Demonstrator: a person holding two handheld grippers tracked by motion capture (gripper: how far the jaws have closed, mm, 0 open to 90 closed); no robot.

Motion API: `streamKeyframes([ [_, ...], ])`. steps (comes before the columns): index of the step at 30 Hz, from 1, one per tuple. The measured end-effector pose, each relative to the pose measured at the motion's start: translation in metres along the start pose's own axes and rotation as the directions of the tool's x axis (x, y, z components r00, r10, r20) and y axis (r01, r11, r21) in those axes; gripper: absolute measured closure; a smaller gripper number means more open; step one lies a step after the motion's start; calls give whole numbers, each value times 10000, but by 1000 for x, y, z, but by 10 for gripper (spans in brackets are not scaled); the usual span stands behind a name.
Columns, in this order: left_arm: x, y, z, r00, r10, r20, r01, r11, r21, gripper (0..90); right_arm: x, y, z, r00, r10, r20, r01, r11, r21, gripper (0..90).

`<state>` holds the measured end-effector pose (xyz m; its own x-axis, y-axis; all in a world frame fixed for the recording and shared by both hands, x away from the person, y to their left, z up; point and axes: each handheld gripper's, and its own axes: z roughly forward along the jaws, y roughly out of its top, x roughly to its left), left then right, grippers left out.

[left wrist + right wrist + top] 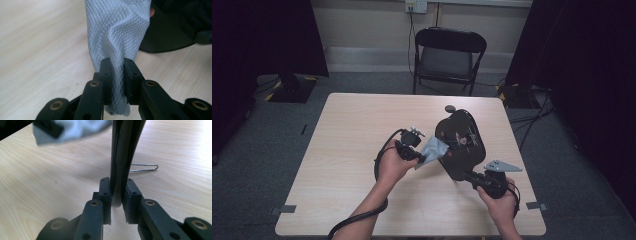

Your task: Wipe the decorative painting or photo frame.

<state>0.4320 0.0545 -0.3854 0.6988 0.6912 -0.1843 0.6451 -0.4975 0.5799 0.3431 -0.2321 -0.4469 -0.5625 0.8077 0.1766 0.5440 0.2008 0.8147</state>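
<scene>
A black pan (460, 142) is held tilted above the table, and my right gripper (476, 179) is shut on its handle. In the right gripper view that glossy handle (123, 150) rises edge-on from between the jaws of the right gripper (117, 192). A grey mesh cloth (432, 149) lies against the pan's left side, pinched by my left gripper (420, 158). The left gripper view looks along the left gripper (117, 72), which is shut on a fold of the cloth (117, 37), with the dark pan (170, 32) just behind it.
The light wooden table (352, 135) has bare room to the left and at the front. A small round grey piece (450, 108) sits behind the pan. A thin wire loop (143, 168) lies on the wood. A black folding chair (449, 52) stands beyond the far edge.
</scene>
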Motion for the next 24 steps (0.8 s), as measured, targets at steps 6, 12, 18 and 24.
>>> streamKeyframes([
  [6, -2, 26, -33, 9998, 200, -83, -203, 9988, -448, 788, 0, 0, 0, 10000, 1, 14, -1, 10000, 11, 792],
  [12, -7, 50, -61, 9997, 191, -123, -203, 9939, -1083, 788, 0, 0, 0, 10000, 3, 6, -3, 10000, 14, 792],
  [18, -19, 70, -75, 9988, 482, -55, -485, 9872, -1518, 788, 0, 1, 0, 10000, -20, -11, 20, 10000, 38, 791],
  [24, -29, 73, -68, 9978, 638, 162, -609, 9882, -1408, 788, 0, 1, 1, 10000, -19, -13, 19, 10000, 27, 791],
])
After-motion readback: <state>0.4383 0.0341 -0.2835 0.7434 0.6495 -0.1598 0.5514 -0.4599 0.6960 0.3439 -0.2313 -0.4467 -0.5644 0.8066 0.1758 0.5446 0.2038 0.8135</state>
